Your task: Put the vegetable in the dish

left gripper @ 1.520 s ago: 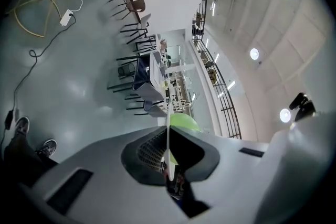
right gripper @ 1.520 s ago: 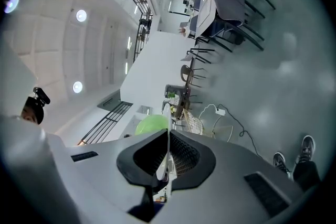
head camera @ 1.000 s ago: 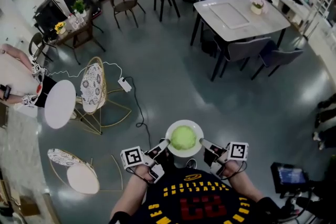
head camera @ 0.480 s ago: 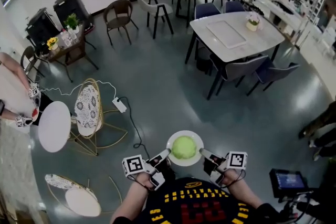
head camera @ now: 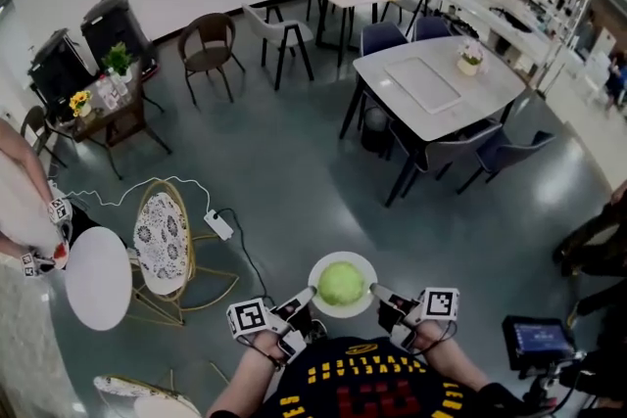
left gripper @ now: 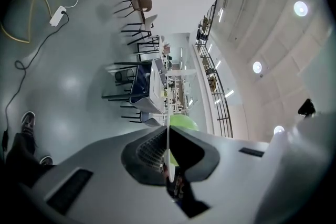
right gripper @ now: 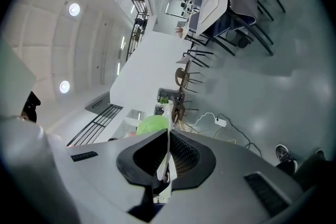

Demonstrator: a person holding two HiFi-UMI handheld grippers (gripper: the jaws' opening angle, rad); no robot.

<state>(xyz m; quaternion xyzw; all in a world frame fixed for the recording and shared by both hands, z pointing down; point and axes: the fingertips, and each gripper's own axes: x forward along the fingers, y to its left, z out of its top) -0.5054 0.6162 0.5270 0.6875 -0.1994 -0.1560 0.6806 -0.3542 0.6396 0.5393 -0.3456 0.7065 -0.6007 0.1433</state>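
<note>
The left forearm (head camera: 240, 382) extends forward from the torso and angles inward, bringing the left tongs (head camera: 299, 297) to the left edge of the dish (head camera: 343, 257). In the left gripper view the left tongs (left gripper: 168, 136) are closed narrow on the thin white rim of the dish (left gripper: 167, 147), which runs edge-on between the two pads. The marker cube (head camera: 247, 316) faces upward, so the jaws stand roughly level with the rim. The dish is clamped at two opposite edges because nothing is beneath it: it hangs in the air above the grey floor (head camera: 294, 152), close in front of the person's chest, and a single-side grip would probably let it tip. The vegetable (head camera: 341, 283), a round pale-green head, sits in the centre of the dish and appears over the jaw line in both gripper views (the placement itself therefore looks done). The nearest desk (head camera: 436, 83) stands well apart, ahead and to the right, so the assembly is judged to be in carrying configuration rather than at rest. On the right side, the right tongs (head camera: 384, 295) mirror the left: the right gripper view shows the right tongs (right gripper: 168, 136) pinched narrow on the opposite rim of the dish (right gripper: 168, 153), with the vegetable (right gripper: 152, 125) just beyond. The right forearm (head camera: 460, 372) angles inward symmetrically, with both elbows bent and held near the body.
</note>
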